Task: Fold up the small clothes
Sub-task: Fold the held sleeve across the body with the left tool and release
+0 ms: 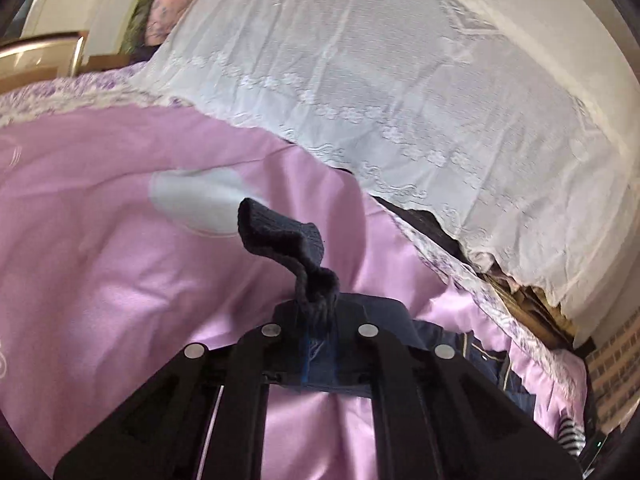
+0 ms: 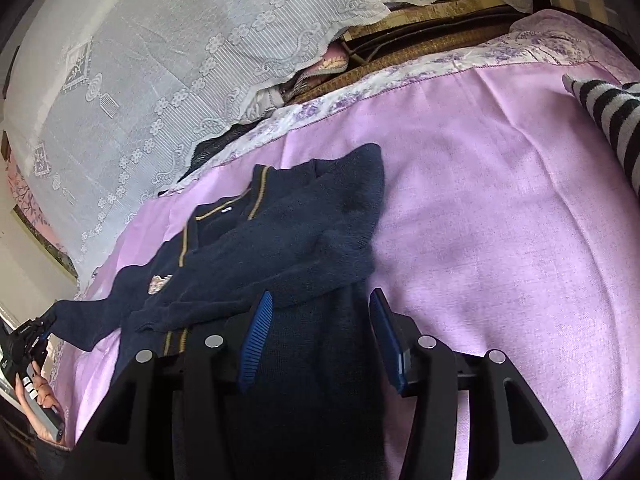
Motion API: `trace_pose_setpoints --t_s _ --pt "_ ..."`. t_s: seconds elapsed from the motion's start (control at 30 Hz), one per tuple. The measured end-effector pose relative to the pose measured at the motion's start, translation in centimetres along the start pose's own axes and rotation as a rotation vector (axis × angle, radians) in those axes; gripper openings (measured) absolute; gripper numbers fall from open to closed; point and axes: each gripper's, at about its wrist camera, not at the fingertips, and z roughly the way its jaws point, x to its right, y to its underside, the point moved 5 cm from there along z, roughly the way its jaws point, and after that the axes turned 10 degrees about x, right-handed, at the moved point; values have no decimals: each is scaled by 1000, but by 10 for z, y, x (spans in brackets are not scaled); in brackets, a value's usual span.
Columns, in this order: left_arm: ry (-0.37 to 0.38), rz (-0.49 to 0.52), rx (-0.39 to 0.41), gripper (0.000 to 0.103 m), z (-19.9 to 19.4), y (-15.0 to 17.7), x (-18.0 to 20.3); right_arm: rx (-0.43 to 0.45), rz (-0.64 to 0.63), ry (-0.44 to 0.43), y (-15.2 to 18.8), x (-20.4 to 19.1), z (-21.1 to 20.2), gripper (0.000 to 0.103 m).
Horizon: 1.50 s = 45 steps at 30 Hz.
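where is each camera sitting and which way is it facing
Left wrist: rides the left gripper, facing along its shut fingers over the lilac sheet to a lace cover; navy sleeve pinched.
Right wrist: rides the right gripper, tilted down at the navy cardigan; fingers open over it; a hand at lower left.
Shared: sheet, lace cover, cardigan, striped cloth.

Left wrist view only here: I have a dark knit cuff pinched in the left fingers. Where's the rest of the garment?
Observer: The navy sweater lies on the pink sheet; its sleeve runs out to your left gripper.
Operator: Is the opposite arm folded in?
Observer: Yes, the other sleeve already lies across the chest.
Operator: And the right gripper?
Observer: The right gripper is open, its fingers apart over the sweater's lower body, pinching nothing.
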Motion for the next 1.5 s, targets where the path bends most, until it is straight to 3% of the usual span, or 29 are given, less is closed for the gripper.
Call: trace_pose_setpoints --t_s 0.07,0.33,0.47,0.73,0.9,1.13,1.23,1.27,1.3,1.33,1.37,1.47,1.5 --pt "43 69 9 6 -4 8 32 -3 21 -65 -3 -18 -4 52" --pt "214 293 -24 6 -21 70 134 -136 5 -470 5 -144 -14 56" --pt "280 400 -62 6 -27 108 175 -193 -6 -569 14 -176 -21 58" --pt "330 576 -141 6 -28 177 218 -263 129 -545 11 -154 -8 62" --pt "330 664 -130 6 -34 197 232 -323 156 -467 20 -143 8 62" --pt "374 743 -147 6 -40 216 244 -371 226 -445 28 -129 24 62" --pt "381 755 -155 8 -40 218 244 -373 238 -419 31 -121 30 39" --pt "377 750 -157 9 -39 217 242 -375 248 -413 31 -118 32 28" --pt "378 738 -160 11 -38 215 240 -377 258 -413 32 -115 33 25" --pt "377 727 -173 20 -37 213 237 -376 265 -417 31 -113 34 17" --pt "376 719 -184 36 -37 211 234 -369 265 -414 30 -111 34 13" --pt "348 704 -133 69 -42 195 222 -326 238 -403 19 -106 31 12" --pt "342 704 -115 73 -44 190 219 -309 223 -396 14 -104 29 12"
